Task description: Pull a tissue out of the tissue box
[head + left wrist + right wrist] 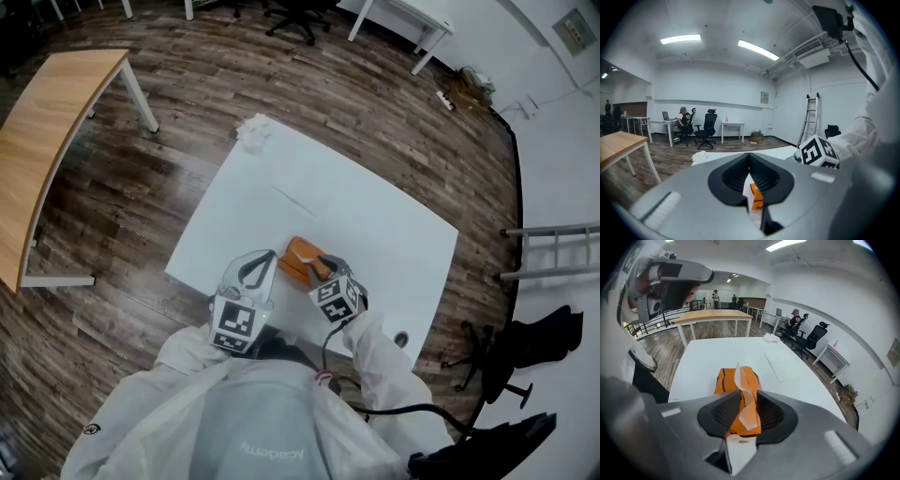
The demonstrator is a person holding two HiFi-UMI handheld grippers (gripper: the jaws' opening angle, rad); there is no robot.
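Your right gripper (748, 400) points steeply down over the box (724, 380). Its jaws stand moderately apart on either side of the tissue (740, 376), which rises from the box top; the pads do not pinch it. Your left gripper (750, 161) hangs just left of the box, tips meeting with a thin slit behind them, holding nothing. The orange box sits on the white table (281, 187), close to its near edge, between your two grippers. A crumpled white wad (253, 129) lies at the table's far left corner. A wooden table (47, 141) stands well apart to the left.
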